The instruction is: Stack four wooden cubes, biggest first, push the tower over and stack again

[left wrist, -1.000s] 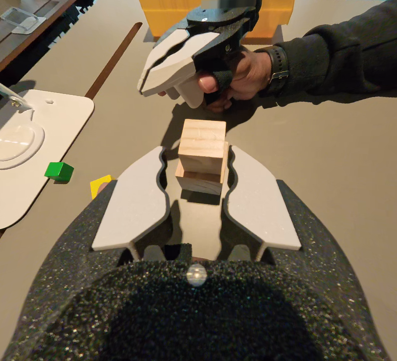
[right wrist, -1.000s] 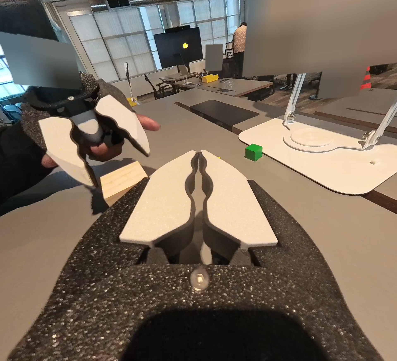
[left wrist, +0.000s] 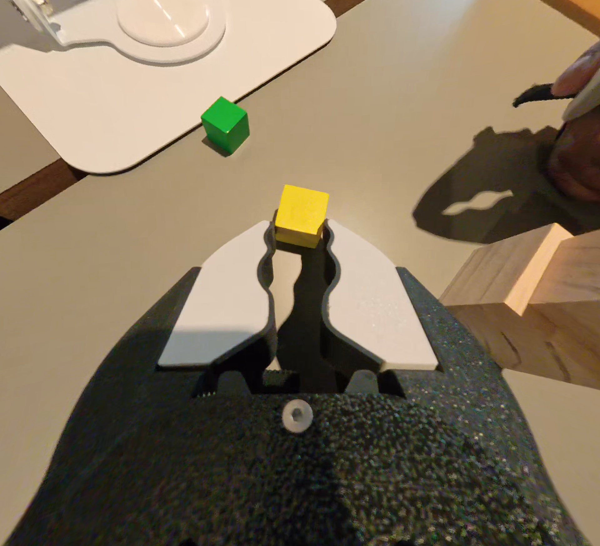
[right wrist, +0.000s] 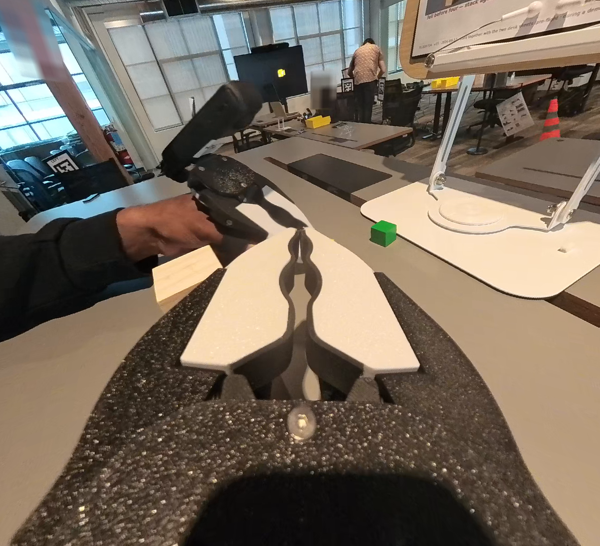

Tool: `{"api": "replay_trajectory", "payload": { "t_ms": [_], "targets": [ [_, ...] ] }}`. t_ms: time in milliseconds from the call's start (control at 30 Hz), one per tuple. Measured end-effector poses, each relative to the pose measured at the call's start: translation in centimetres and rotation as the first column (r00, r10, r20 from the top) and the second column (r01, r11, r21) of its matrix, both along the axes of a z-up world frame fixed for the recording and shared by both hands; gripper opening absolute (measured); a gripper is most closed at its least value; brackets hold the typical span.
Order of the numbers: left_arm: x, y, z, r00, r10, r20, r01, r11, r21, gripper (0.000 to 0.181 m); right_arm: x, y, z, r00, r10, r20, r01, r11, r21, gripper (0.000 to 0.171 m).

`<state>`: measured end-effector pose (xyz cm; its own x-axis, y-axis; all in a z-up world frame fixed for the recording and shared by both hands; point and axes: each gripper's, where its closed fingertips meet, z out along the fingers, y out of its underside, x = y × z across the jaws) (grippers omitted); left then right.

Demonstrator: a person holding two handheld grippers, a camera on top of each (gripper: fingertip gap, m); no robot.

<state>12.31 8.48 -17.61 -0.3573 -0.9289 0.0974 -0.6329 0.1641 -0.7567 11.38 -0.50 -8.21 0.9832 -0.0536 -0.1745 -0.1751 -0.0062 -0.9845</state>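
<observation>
- left gripper [left wrist: 300, 225]: white fingers closed onto the small yellow wooden cube [left wrist: 302, 215], tips pressed to its two side faces. whether the cube sits on the grey table [left wrist: 389, 108] or is just lifted off it, cannot tell.
- right gripper [right wrist: 300, 231]: fingers together, tips touching, nothing between them. it hangs idle above the table; its edge and shadow show at the right border of the left wrist view.
- two pale natural-wood cubes [left wrist: 519, 303], the larger ones, stand stacked at the right edge of the left wrist view, the upper one set on the lower and turned a little off square. judged: first two tiers are done.
- small green wooden cube [left wrist: 225, 126] sits alone on the table, just beside the rim of the white stand base [left wrist: 97, 75], well apart from the stack.
- judged progress: partway through one stacking pass, step in hand is the third cube. left to do in this pass: place yellow, then green. cannot tell from these pictures which pass this is.
- hidden or unclear: stack cut off by the frame on the right; in the right wrist view only a corner of pale wood [right wrist: 181, 274] shows behind the fingers, and the yellow cube is nearly all masked by them. underside of yellow cube not visible.
</observation>
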Motion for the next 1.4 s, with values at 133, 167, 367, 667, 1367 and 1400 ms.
{"api": "replay_trajectory", "payload": {
  "t_ms": [133,167,367,667,1367,1400],
  "targets": [
    [-0.9,-1.3,2.1,0.986,-0.104,0.128,0.115,0.990,-0.078,0.027,0.0,0.0,0.0,1.000,0.000,-0.002,0.000,1.000,0.002,0.000],
    [-1.4,-1.9,3.1,0.973,-0.147,0.179,0.168,0.980,-0.110,0.027,0.0,-0.1,0.0,1.000,0.000,-0.002,0.000,1.000,0.004,0.000],
    [-4.7,-3.7,8.7,0.923,-0.285,0.259,0.333,0.928,-0.165,0.027,0.1,-0.1,0.0,1.000,0.000,-0.014,0.000,1.000,0.004,0.000],
    [-7.9,-8.6,10.6,0.878,-0.461,0.129,0.464,0.886,0.015,0.027,0.2,-0.1,0.0,1.000,0.000,-0.020,0.000,1.000,0.007,0.000],
    [-8.5,-9.3,8.7,0.878,-0.479,0.014,0.477,0.877,0.058,0.027,0.2,0.0,0.0,1.000,0.001,-0.020,-0.001,1.000,0.005,0.000],
    [-8.6,-9.3,8.7,0.878,-0.479,0.012,0.477,0.877,0.058,0.027,0.2,0.0,0.0,1.000,0.001,-0.020,-0.001,1.000,0.005,0.000]
  ]
}}
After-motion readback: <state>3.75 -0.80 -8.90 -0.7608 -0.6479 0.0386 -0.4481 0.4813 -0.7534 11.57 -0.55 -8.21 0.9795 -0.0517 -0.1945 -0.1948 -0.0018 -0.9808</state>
